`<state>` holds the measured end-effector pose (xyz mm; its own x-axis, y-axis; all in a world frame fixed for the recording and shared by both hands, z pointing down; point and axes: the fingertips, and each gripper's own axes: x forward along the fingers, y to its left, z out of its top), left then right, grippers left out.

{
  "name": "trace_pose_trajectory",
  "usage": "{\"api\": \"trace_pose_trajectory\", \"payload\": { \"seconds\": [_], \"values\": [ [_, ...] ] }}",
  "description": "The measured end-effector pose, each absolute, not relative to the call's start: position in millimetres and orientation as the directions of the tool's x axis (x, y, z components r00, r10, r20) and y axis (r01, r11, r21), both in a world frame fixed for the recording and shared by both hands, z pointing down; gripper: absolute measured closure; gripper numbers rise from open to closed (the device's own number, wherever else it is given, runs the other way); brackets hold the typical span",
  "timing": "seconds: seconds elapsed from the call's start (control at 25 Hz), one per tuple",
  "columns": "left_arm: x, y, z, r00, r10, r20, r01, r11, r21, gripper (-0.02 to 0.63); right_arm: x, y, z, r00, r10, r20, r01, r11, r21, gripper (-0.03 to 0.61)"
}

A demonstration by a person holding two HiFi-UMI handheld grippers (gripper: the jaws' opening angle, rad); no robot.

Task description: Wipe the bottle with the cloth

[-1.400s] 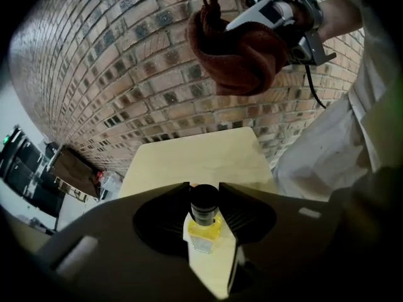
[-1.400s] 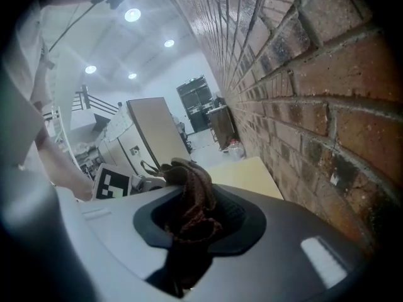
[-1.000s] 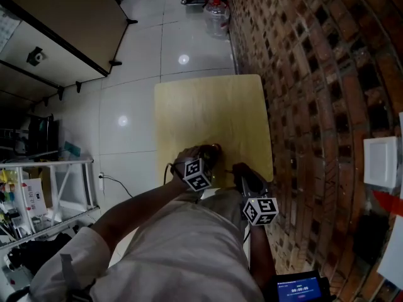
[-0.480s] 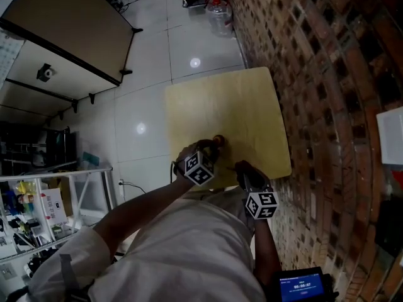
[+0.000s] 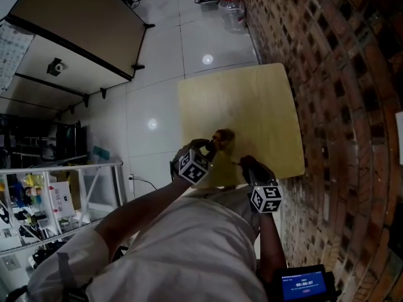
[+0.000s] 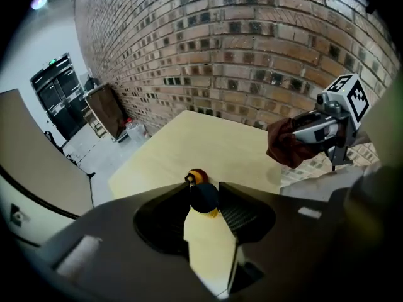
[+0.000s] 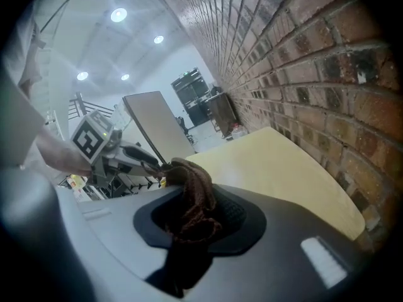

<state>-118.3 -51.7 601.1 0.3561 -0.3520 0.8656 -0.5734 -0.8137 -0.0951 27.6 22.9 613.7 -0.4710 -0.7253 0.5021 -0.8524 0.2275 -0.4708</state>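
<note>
My left gripper point(image 6: 205, 201) is shut on a small bottle point(image 6: 203, 197), of which a dark round end with a yellow rim sits between the pads and a red and yellow part shows just beyond. In the head view the bottle point(image 5: 222, 136) is held above the light wooden table point(image 5: 252, 99), ahead of the left gripper point(image 5: 209, 148). A dark brown cloth point(image 7: 191, 200) hangs bunched in my right gripper point(image 7: 195, 216), which is shut on it. The right gripper point(image 5: 244, 164) is near the table's front edge, to the right of the bottle and apart from it. From the left gripper view the cloth point(image 6: 286, 145) shows at the right.
A brick wall point(image 5: 340, 74) runs along the table's right side. A large water jug point(image 5: 232, 8) stands on the tiled floor beyond the table. A metal shelf with small items point(image 5: 56, 200) stands at the left, and a long brown tabletop point(image 5: 75, 17) is at the upper left.
My left gripper has carried the bottle farther out over the table and rolled somewhat. The right gripper with the cloth has come down a little toward the table's front edge.
</note>
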Motion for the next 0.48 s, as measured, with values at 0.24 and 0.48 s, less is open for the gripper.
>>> {"api": "trace_pose_trajectory", "payload": {
  "seconds": [0.24, 0.48],
  "values": [
    [-122.0, -49.2, 600.7, 0.379, -0.351, 0.856, -0.56, -0.824, -0.09, 0.453, 3.5, 11.1, 625.7, -0.523, -0.699, 0.488, -0.824, 0.269, -0.498, 0.49],
    [-113.6, -47.5, 601.7, 0.401, -0.341, 0.85, -0.508, -0.855, -0.103, 0.453, -54.5, -32.7, 603.5, -0.663, -0.679, 0.316, -0.693, 0.397, -0.601, 0.489]
  ]
}}
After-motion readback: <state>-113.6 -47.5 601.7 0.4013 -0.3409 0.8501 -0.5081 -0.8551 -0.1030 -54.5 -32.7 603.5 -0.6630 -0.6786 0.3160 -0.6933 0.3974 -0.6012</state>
